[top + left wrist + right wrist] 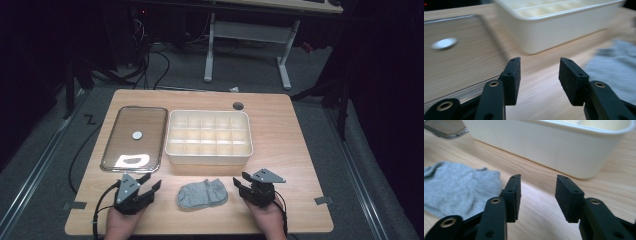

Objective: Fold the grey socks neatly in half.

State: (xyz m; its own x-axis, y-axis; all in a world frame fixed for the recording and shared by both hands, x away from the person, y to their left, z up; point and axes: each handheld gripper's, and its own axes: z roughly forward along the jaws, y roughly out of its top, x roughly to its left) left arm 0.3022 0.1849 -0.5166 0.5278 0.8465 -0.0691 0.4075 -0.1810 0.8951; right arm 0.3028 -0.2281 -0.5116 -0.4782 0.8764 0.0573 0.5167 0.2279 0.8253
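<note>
Nearest the person, a small grey knitted sock (202, 194), soft and rumpled with a rounded outline, lies flat on the pale wood-grain counter (290, 135) near its front edge, between the two grippers and touching neither. The left gripper (148, 186) rests low over the counter in the person's left hand (121, 220), its black jaws angled up and to the right toward the sock; the left gripper view shows them standing apart with only bare wood between them. The right gripper (240, 182), held in the right hand (267, 216) with a grey three-cornered plate on top, points up and to the left; its matt, blocky jaws are likewise spread and hold nothing. Just behind the sock stands a cream plastic organiser box (209, 150), rectangular with rounded corners and divided into small compartments. Beside it to the left lies a clear, glossy lid (122, 157) with a small round white disc (137, 134) at its middle.
</note>
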